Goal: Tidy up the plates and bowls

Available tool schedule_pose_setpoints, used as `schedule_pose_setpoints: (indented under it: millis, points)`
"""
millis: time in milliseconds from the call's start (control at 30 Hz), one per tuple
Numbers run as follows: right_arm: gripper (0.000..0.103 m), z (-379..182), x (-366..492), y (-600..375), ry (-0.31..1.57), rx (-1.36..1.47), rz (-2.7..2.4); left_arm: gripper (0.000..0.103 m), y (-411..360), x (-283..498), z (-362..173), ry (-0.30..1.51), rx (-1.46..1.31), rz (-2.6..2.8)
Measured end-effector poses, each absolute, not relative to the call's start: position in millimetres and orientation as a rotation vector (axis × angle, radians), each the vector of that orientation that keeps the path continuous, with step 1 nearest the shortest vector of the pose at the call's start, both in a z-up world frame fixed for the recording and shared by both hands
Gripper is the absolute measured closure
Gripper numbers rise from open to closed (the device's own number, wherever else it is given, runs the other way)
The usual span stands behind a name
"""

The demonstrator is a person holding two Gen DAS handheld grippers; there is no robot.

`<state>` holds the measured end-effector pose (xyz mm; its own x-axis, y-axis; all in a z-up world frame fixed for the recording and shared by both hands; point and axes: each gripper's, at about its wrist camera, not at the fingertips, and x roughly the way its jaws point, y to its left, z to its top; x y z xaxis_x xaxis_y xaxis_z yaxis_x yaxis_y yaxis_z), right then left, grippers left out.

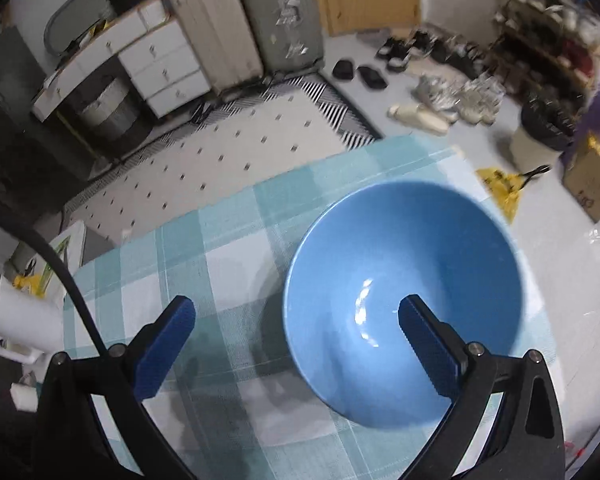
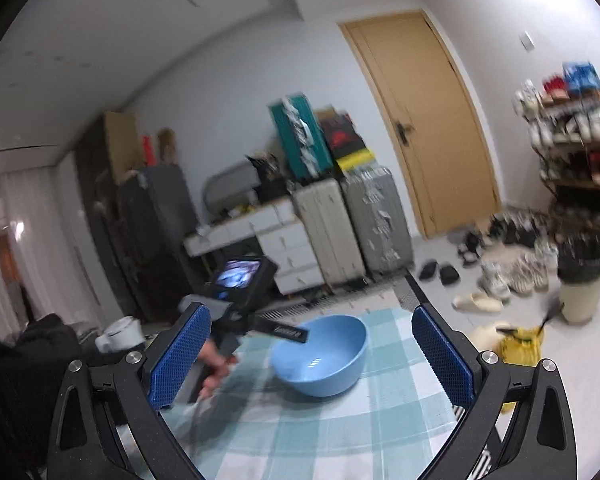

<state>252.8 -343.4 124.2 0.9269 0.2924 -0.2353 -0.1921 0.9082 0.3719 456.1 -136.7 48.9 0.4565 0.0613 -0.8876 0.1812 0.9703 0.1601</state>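
Observation:
A light blue bowl (image 1: 420, 256) stands upright and empty on the teal-and-white checked tablecloth (image 1: 220, 240). My left gripper (image 1: 296, 308) is open and straddles the bowl's near-left rim: its right finger (image 1: 424, 336) hangs inside the bowl, its left finger (image 1: 168, 344) over the cloth outside. The right wrist view shows the same bowl (image 2: 340, 348) further off on the cloth (image 2: 340, 436). There a hand (image 2: 216, 364) holds the left tool, and one black finger (image 2: 288, 333) of it reaches over the rim. My right gripper (image 2: 310, 356) is open and empty, held back above the table.
A white kettle (image 1: 20, 320) stands off the table's left edge. On the floor beyond are a patterned rug (image 1: 220, 152), suitcases (image 2: 356, 224), scattered shoes (image 1: 440, 96), a bin (image 2: 580, 288) and a yellow bag (image 1: 500, 188). The table edge lies just past the bowl.

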Motion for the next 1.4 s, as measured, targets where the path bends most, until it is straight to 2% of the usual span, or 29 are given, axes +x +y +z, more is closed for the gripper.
schedule_pose_setpoints:
  millis: [200,300,367,400,467,500,567,600,667,933,967,1067,1300,1333,1400]
  points:
    - [0.001,101,347,-353,0.457,0.448,0.24,0.004,-122,473,16,1.259,0.086,-0.151]
    - [0.001,79,390,-357,0.545,0.474,0.203,0.029,-118,477,5,1.301,0.019,-0.175]
    - [0.001,66,414,-354,0.605,0.475,0.233,0.05,-115,478,-2,1.321,-0.013,-0.188]
    - [0.001,59,425,-349,0.634,0.466,0.242,0.064,-116,478,-4,1.326,-0.02,-0.201]
    - [0.001,48,441,-341,0.673,0.437,0.276,0.07,-120,475,-5,1.326,-0.003,-0.224]
    - [0.001,44,447,-338,0.681,0.427,0.278,0.08,-123,474,-5,1.32,0.004,-0.237]
    - [0.001,33,458,-335,0.703,0.424,0.264,0.087,-125,472,-5,1.311,0.006,-0.253]
    - [0.001,29,464,-335,0.713,0.432,0.252,0.099,-122,471,-3,1.292,-0.004,-0.25]
    - [0.001,17,476,-340,0.753,0.48,0.242,0.101,-116,470,0,1.265,-0.054,-0.276]
    - [0.005,-20,502,-353,0.916,0.56,0.162,0.1,-113,468,-3,1.287,-0.041,-0.277]
    - [0.006,-22,503,-355,0.922,0.56,0.166,0.1,-113,467,-4,1.286,-0.035,-0.278]
    - [0.02,-28,507,-358,0.944,0.563,0.194,0.099,-115,465,-5,1.288,-0.001,-0.287]
    - [0.023,-36,514,-339,1.051,0.491,0.209,0.098,-112,461,-6,1.282,0.023,-0.283]
    - [0.027,-41,517,-336,1.083,0.493,0.215,0.098,-113,459,-6,1.276,0.036,-0.28]
    - [0.048,-47,520,-331,1.126,0.499,0.229,0.097,-115,455,-6,1.268,0.066,-0.276]
